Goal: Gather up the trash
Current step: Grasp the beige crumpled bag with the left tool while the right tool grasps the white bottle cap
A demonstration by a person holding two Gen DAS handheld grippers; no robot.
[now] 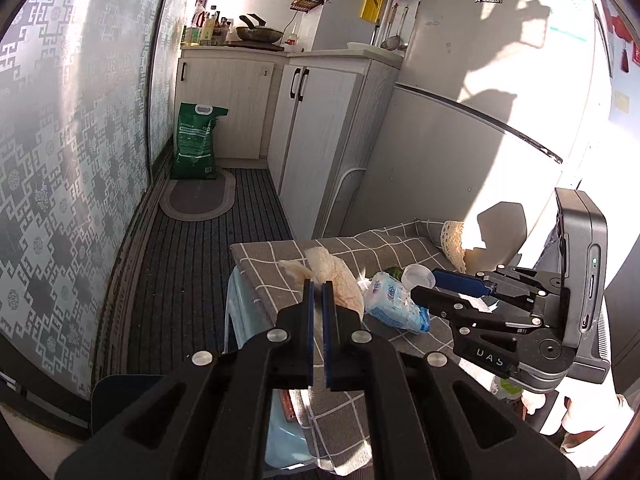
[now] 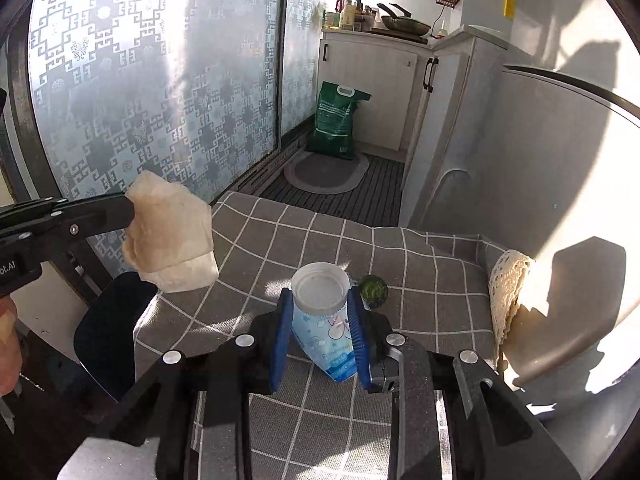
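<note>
My left gripper [image 1: 318, 292] is clamped shut on a tissue [image 2: 170, 236], a soft, crumpled, cream-white wad with a brownish stain; in the right wrist view it hangs at about 9 o'clock, clear of the cloth [image 2: 280, 240]. My right gripper [image 2: 320, 340] is closed on a pouch [image 2: 328, 340], its blue pads [image 2: 357, 334] pressing both sides: glossy pale-blue plastic with printed figures, crinkled, topped by a round white ribbed cap [image 2: 320, 288] facing the camera. In the left wrist view that pouch sits at about 3 o'clock from the tissue. Just past the cap, at 1 o'clock, a small dark green round thing [image 2: 374, 290] lies on the grey, white-checked woven cloth. At 3 o'clock a cream lace piece [image 2: 508, 284] drapes over the cloth's edge.
</note>
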